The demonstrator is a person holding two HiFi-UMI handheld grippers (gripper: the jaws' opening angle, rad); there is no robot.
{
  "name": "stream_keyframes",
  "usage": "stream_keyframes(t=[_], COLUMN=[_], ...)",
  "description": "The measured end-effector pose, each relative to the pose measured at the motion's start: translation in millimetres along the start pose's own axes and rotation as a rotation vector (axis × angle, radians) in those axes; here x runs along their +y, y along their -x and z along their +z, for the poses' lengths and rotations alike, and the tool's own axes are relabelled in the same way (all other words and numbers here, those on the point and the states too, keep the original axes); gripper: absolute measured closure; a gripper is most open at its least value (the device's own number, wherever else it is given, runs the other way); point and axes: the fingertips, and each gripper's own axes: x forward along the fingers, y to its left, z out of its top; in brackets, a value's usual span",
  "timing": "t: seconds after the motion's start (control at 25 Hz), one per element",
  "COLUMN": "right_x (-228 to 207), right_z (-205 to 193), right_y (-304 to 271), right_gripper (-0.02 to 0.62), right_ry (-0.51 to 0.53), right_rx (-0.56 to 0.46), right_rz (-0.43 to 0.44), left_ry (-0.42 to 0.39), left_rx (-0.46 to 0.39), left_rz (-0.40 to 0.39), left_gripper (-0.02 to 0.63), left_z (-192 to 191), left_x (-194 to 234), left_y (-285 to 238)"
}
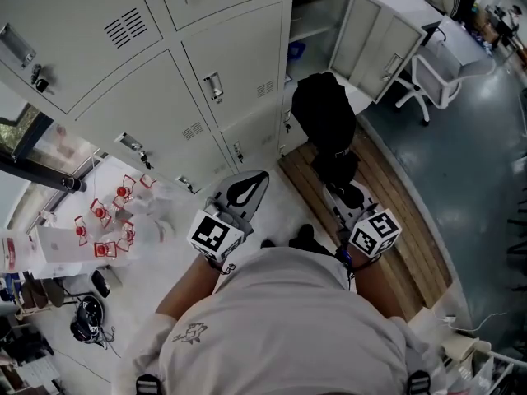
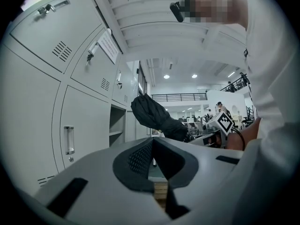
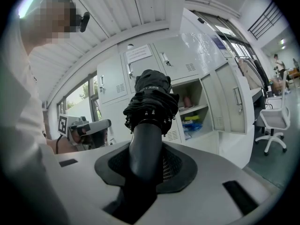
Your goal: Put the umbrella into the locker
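A black folded umbrella (image 1: 324,113) sticks out ahead of my right gripper (image 1: 346,192), which is shut on its handle (image 3: 143,149). In the right gripper view the bunched canopy (image 3: 150,100) stands in front of the open locker (image 3: 194,109), still some way off. That locker (image 1: 317,23) has its door (image 1: 375,44) swung wide; a shelf and blue and yellow items show inside. My left gripper (image 1: 262,176) is level beside the right one, fingertips together with nothing in them. In the left gripper view the umbrella (image 2: 154,116) crosses in front of the jaws' tip (image 2: 151,142).
Grey closed locker doors (image 1: 222,72) fill the wall on the left. A white office chair (image 1: 428,85) stands past the open door. A wooden floor strip (image 1: 395,204) runs under my right side. A white table with red-marked items (image 1: 111,216) is at the left.
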Motion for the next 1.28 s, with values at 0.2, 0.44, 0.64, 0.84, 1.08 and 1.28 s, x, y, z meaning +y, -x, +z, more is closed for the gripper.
stream_keyframes(t=[0.2,0.44,0.64,0.84,1.08,1.28], right_x=[-16.8,-51.1,-89.8,-141.6,-200.8,-235.3], right_z=[0.8,6.3,17.3,27.7,45.4,51.9], right_y=[-16.6,-39.5,-58.8,-72.9,-85.1,-91.3], right_gripper=[0.457,0.457,0.457,0.457,0.457,0.457], right_ry=[-0.020,-0.034,-0.035,-0.025,-0.008,0.011], right_rx=[0.003,0.026,0.035,0.060,0.084,0.113], right_rz=[0.011,0.042,0.068,0.093,0.118,0.148], left_ry=[0.015,0.030,0.002,-0.001,-0.019,-0.017], left_rx=[0.014,-0.020,0.000,0.004,0.028,0.034], left_rz=[0.026,0.059,0.091,0.112,0.148,0.182], left_gripper=[0.595,0.595,0.595,0.595,0.595,0.595], left_z=[-9.3,-12.6,-19.1,-21.4,-22.9,-22.6], left_x=[16.1,41.6,63.6,74.6,83.3,82.6], left_y=[-11.5,-37.3,-75.9,-127.1,-183.7,-219.9])
